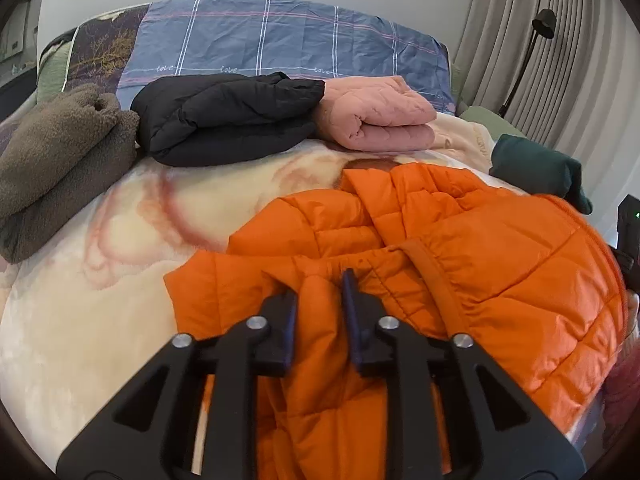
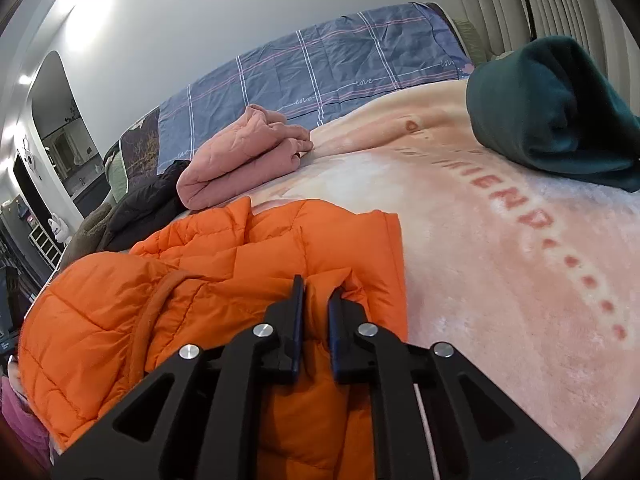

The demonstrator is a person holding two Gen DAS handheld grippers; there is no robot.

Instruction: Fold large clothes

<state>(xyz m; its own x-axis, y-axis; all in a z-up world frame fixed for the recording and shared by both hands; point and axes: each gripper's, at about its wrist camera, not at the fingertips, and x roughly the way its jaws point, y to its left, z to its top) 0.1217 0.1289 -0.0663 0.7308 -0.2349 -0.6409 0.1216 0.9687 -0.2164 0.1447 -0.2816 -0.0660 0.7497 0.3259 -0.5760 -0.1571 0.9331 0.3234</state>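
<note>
The bed [image 1: 72, 340] carries a cream and pink blanket [image 2: 500, 260], with a blue checked pillow [image 1: 280, 40] along the wall. The orange jacket [image 1: 500, 280] lies bunched on the blanket at the near edge. Behind it sit four folded garments: a brown fleece [image 1: 52, 168], a black jacket [image 1: 224, 116] touching a pink quilted piece [image 1: 380, 116], and a green one [image 2: 552, 108] set apart near the curtain [image 1: 560, 40]. The left gripper [image 1: 320, 292] is clamped on a fold of the orange jacket's hem. The right gripper [image 2: 316, 300] likewise pinches orange fabric between its fingers at the jacket's other edge.
</note>
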